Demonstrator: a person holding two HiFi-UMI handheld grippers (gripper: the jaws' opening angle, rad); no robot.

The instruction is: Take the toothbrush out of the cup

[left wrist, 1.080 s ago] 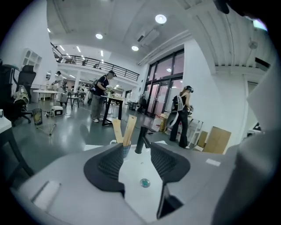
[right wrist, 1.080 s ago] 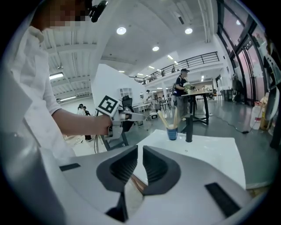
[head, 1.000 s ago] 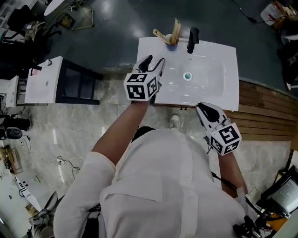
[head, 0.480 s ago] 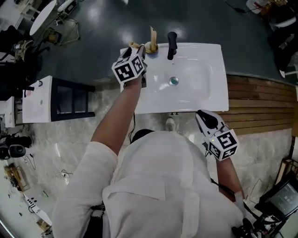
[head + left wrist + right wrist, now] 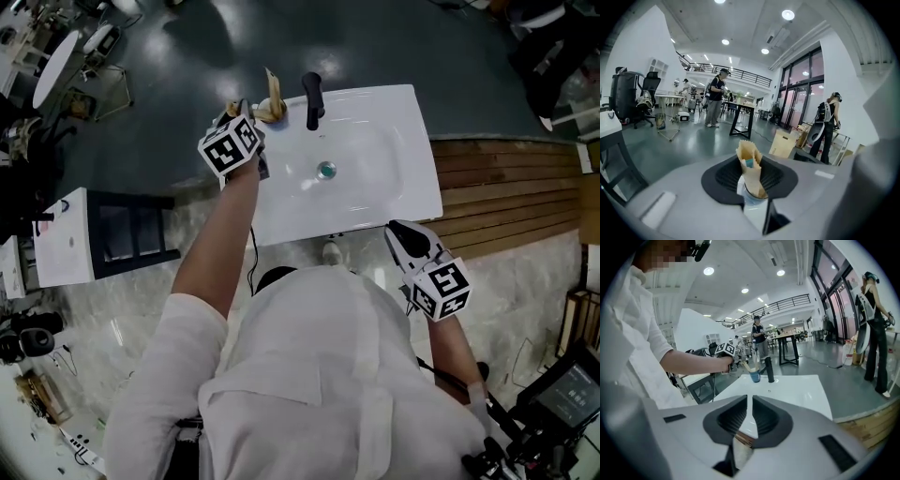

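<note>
My left arm is stretched out well ahead of me, forearm bare below the white sleeve, reaching to the far left corner of the white sink (image 5: pixel 380 183). The left gripper (image 5: pixel 255 131) at its end points forward and a little downward, its marker cube turned up toward me. The cup (image 5: pixel 751 198) stands on that corner, just left of the black faucet (image 5: pixel 312 97). The toothbrush (image 5: pixel 750 164), in a tan paper wrapper with a bit of blue showing near the top, stands upright in the cup and rises above its rim. My left jaws have just been closing, and their ribbed black pads now sit against either side of the wrapper, above the rim, so I am pinching the toothbrush while its lower end is inside the cup.

My right arm is bent and tucked near my side. The right gripper (image 5: pixel 400 234) hangs just short of the sink's near edge, above the floor, aimed forward and slightly down. Its jaws are drawn together to a thin slit with nothing between them.
</note>
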